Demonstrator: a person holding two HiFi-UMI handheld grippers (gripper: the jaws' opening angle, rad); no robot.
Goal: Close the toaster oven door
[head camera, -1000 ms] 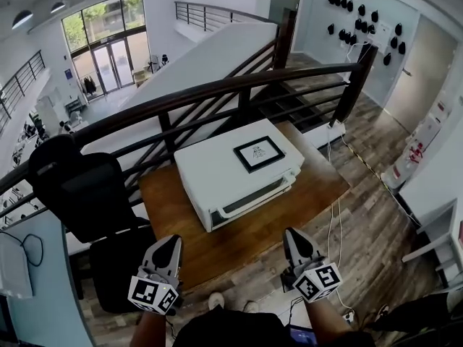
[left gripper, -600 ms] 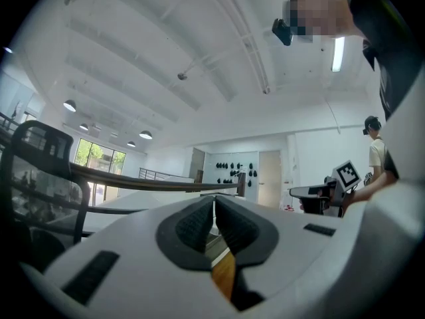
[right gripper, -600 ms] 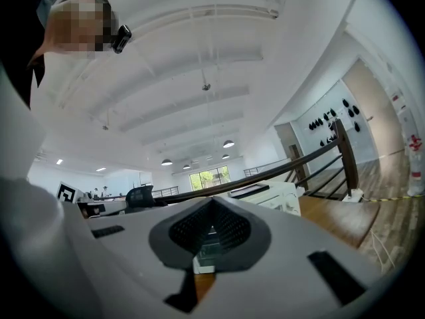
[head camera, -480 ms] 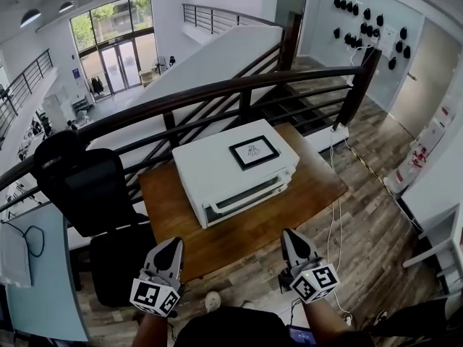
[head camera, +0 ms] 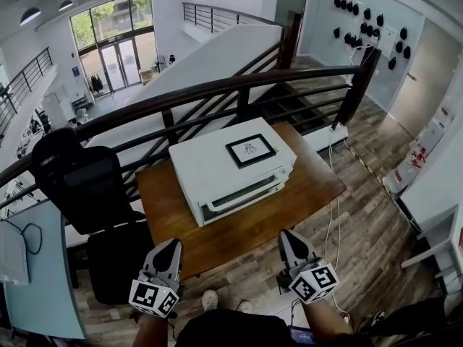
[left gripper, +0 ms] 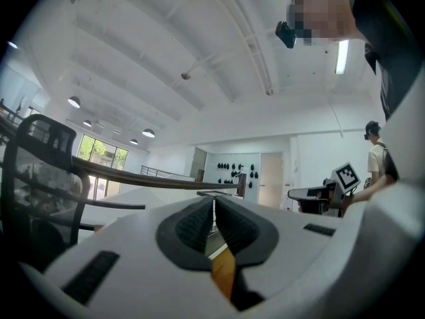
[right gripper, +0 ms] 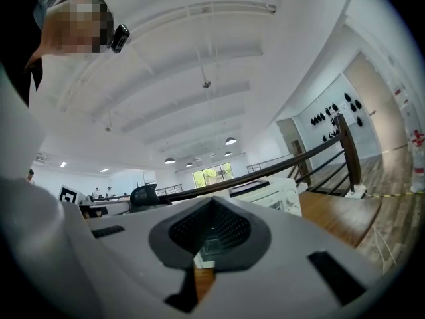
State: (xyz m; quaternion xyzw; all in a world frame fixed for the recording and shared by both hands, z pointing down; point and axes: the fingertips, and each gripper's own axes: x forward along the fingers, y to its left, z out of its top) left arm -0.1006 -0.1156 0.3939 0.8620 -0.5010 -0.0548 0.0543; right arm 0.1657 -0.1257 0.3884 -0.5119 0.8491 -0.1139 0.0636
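A white toaster oven (head camera: 217, 166) stands on a wooden table (head camera: 307, 192), with a black-framed marker card (head camera: 249, 150) on its top. Its front, with the dark glass door (head camera: 242, 194), faces me, and the door looks flush against the body. My left gripper (head camera: 172, 246) hovers off the table's near edge at the lower left, jaws shut with nothing between them. My right gripper (head camera: 287, 236) hangs at the lower right, also shut and empty. Both are well short of the oven. In the right gripper view the oven (right gripper: 273, 190) shows beyond the shut right gripper (right gripper: 212, 205). The left gripper (left gripper: 214, 201) points level over the table.
A black office chair (head camera: 79, 186) stands left of the table. A dark wooden railing (head camera: 217, 89) runs behind the oven. White cables (head camera: 336, 215) trail over the plank floor at the right. Another person (left gripper: 378, 161) stands far off in the left gripper view.
The oven and table have drifted slightly left and up in the head view. Both grippers stay shut and low in the picture, with hardly any shift.
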